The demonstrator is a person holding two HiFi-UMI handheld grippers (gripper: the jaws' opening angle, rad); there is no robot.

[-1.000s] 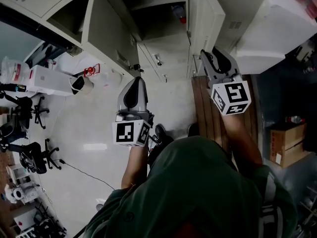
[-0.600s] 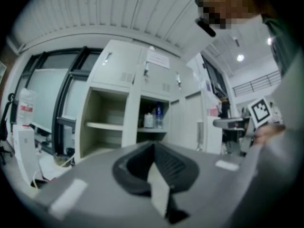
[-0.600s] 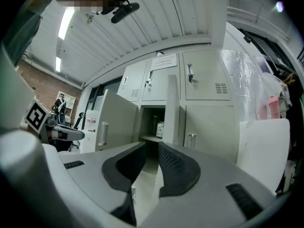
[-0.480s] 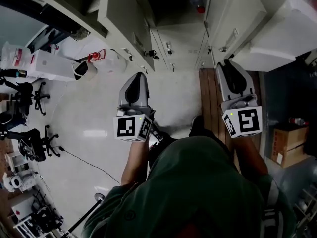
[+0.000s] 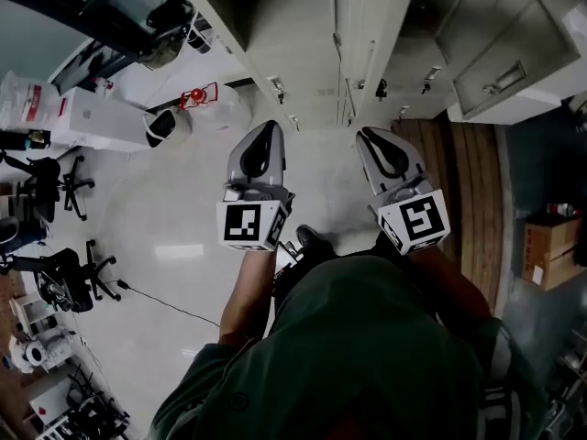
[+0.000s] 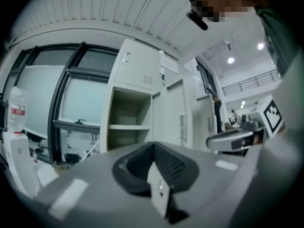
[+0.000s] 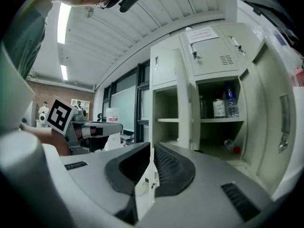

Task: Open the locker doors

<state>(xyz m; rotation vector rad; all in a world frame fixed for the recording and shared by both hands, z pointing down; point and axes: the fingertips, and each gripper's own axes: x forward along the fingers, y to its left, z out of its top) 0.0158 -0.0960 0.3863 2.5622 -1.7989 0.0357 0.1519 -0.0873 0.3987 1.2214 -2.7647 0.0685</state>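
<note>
The lockers (image 7: 209,80) stand just ahead of both grippers, several doors already swung open, bottles (image 7: 229,100) on one shelf; the right gripper (image 5: 371,137) has just been closing, jaws together on nothing; the left gripper (image 5: 266,131) is pressed together too, clear of the doors.

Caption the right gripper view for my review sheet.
Right gripper, jaws just closing with nothing between, faces open lockers holding bottles.

Head view steeply down, gripper views level, sharing lockers (image 5: 367,26)
</note>
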